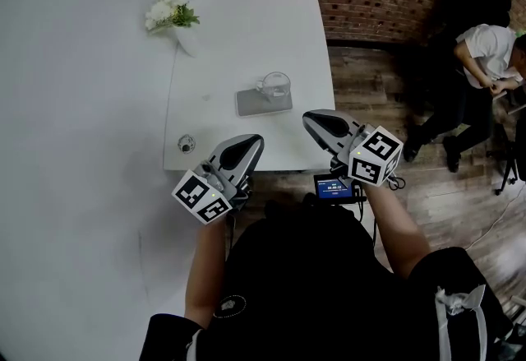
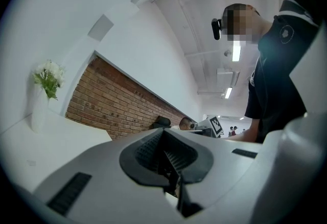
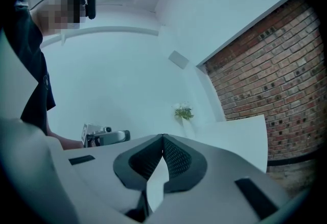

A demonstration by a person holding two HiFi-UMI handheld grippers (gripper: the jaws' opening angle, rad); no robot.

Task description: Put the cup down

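On table [image 1: 246, 30] | cup [image 1: 275, 85] ahead, apart from left tongs [image 1: 258, 141] and right tongs [image 1: 307, 117] | both clenched, empty

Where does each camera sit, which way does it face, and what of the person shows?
Head view: on the person's head, facing steeply down at the white table and cup; forearms, torso, left tongs and right tongs show, both shut and empty.
Left gripper view: on the left tongs, facing along their shut jaws toward the brick wall; torso at right.
Right gripper view: on the right tongs, facing the white wall; torso at left.
Shared: all three show the flower vase.
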